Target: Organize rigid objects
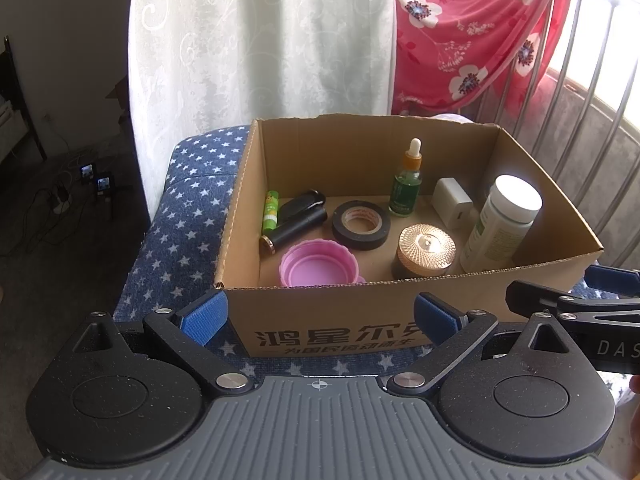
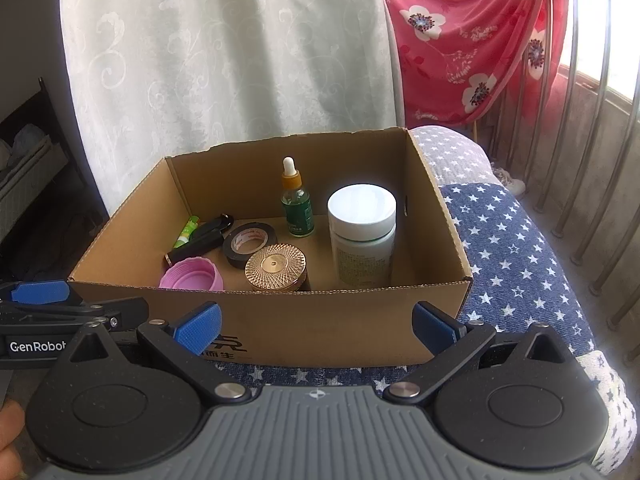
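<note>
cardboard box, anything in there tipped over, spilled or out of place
Nothing spilled or damaged. The cardboard box holds the dropper bottle, white-capped bottle and gold-lidded jar upright. The only oddity is the pink lid, lying open side up with no matching container in view.

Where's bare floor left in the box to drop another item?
In the cardboard box, the widest bare floor is the back strip behind the black tape roll, left of the dropper bottle. A smaller patch lies between the pink lid and gold-lidded jar. The left wall and right corner are crowded.
</note>
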{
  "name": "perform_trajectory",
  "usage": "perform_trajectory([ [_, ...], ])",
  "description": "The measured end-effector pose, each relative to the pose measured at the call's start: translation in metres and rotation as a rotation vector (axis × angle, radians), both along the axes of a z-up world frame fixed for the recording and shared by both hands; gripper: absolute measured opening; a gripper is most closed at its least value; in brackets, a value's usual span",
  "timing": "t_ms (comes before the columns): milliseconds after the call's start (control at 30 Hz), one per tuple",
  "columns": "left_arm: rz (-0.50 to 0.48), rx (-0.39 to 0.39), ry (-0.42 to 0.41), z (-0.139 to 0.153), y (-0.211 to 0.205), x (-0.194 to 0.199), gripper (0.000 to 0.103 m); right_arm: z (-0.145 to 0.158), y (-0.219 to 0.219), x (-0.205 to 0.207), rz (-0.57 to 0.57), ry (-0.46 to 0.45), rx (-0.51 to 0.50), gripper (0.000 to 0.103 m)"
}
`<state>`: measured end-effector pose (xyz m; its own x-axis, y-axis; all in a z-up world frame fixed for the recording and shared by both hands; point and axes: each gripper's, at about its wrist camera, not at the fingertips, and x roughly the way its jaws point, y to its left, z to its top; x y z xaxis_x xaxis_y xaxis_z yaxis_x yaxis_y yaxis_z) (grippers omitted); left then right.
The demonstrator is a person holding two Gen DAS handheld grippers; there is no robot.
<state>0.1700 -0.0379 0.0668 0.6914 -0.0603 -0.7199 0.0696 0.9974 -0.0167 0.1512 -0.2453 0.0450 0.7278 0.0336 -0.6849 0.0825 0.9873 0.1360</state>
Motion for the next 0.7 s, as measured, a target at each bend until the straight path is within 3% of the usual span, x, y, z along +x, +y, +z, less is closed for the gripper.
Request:
perform_trajectory([
  [700,-0.008,0.007,-0.006,0.0016,-0.003,0.0004,0.1,-0.0004,-0.0012,-0.0018,-0.004,-0.004,0.003,0.103],
])
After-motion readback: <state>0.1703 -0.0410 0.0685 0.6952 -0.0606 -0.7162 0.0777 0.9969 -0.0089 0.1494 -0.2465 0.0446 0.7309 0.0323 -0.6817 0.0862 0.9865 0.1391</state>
